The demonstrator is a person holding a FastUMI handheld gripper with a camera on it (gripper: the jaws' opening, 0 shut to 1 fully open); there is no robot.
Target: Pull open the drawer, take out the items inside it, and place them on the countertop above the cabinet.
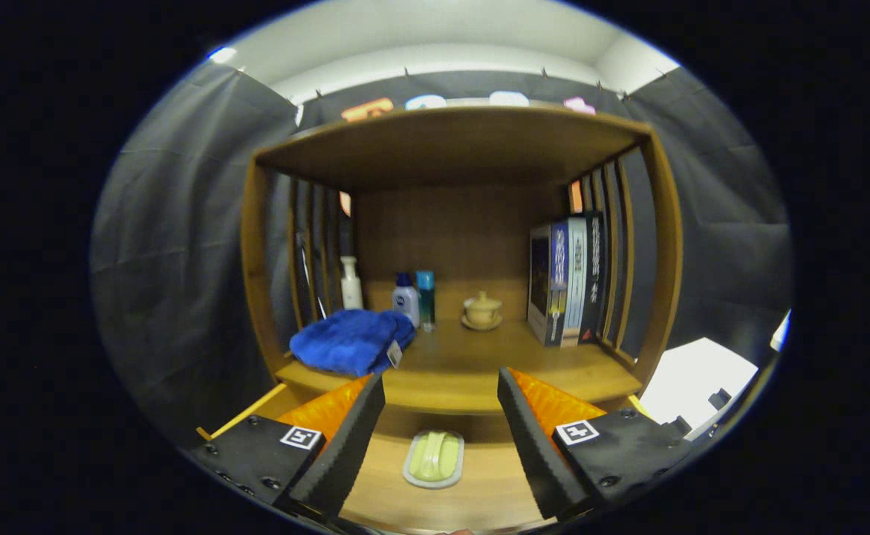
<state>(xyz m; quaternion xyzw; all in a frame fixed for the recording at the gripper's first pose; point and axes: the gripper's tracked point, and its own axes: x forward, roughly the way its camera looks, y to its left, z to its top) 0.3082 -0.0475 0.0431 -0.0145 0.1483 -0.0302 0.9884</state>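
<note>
The wooden drawer (479, 490) stands pulled out below the countertop (479, 371). A pale green soap bar in a light dish (434, 458) lies on the drawer floor, between and below my fingers. My gripper (440, 390) is open above the drawer, with nothing between its fingers. A blue towel (349, 340) with a small tag rests on the countertop at the left front, just beyond my left finger (349, 438).
On the countertop under the wooden shelf roof stand a white pump bottle (351, 283), a blue-capped bottle (405, 299), a teal tube (426, 295), a small lidded cup on a saucer (482, 310) and upright books (568, 279) at the right. Slatted sides close both ends.
</note>
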